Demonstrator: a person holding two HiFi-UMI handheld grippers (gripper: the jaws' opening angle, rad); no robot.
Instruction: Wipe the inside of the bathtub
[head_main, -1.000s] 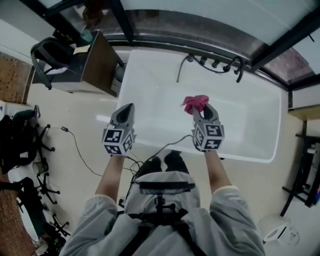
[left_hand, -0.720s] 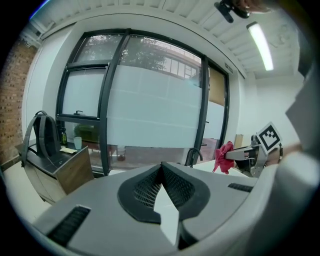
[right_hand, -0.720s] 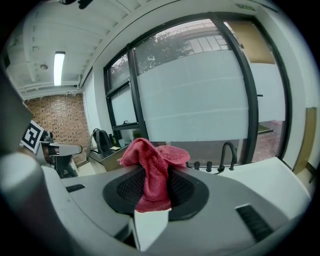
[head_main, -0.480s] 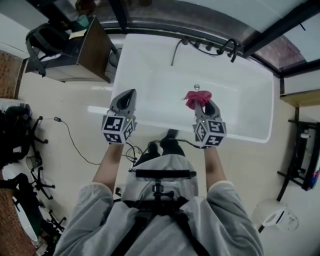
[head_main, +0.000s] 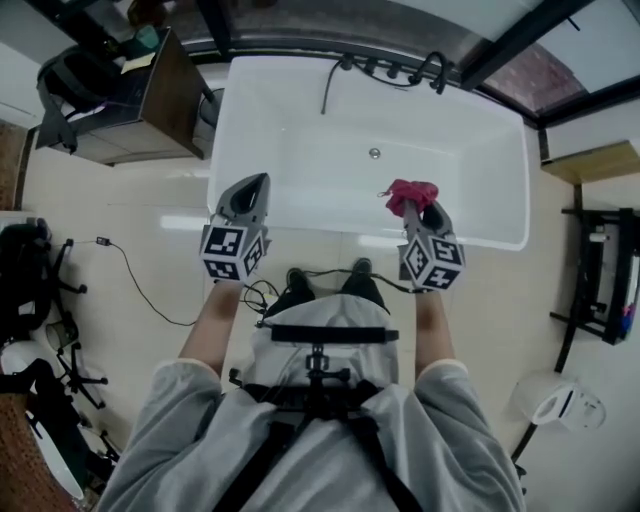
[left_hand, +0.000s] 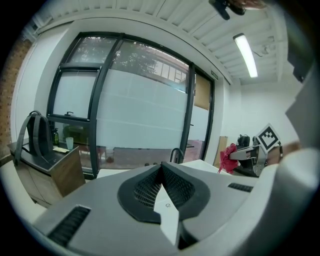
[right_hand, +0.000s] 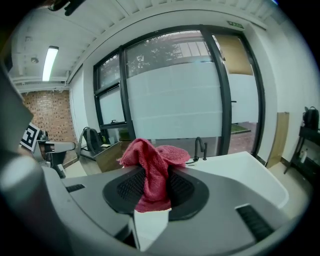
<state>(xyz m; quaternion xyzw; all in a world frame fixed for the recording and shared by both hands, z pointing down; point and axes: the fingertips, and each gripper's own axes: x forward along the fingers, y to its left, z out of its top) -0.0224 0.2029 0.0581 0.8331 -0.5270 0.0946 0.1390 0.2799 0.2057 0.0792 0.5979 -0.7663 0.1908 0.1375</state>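
Note:
The white bathtub (head_main: 300, 100) lies below me, with a drain (head_main: 374, 153) in its floor and a black tap (head_main: 432, 66) at its far rim. My right gripper (head_main: 413, 200) is shut on a red cloth (head_main: 411, 193) and hovers over the tub's near rim; in the right gripper view the red cloth (right_hand: 152, 172) bunches up between the closed pads. My left gripper (head_main: 250, 189) is shut with nothing in it, held above the tub's near left corner. In the left gripper view the left gripper (left_hand: 161, 169) shows its pads pressed together.
A wooden cabinet (head_main: 150, 105) with a black backpack (head_main: 70, 80) stands left of the tub. A cable (head_main: 135, 280) trails over the tiled floor at left. Dark-framed windows (left_hand: 135, 105) run behind the tub. A black rack (head_main: 600, 280) stands at right.
The person has stepped back: the tub has slid up and away in the head view. Both grippers now hang over its near rim, the right still gripping the cloth.

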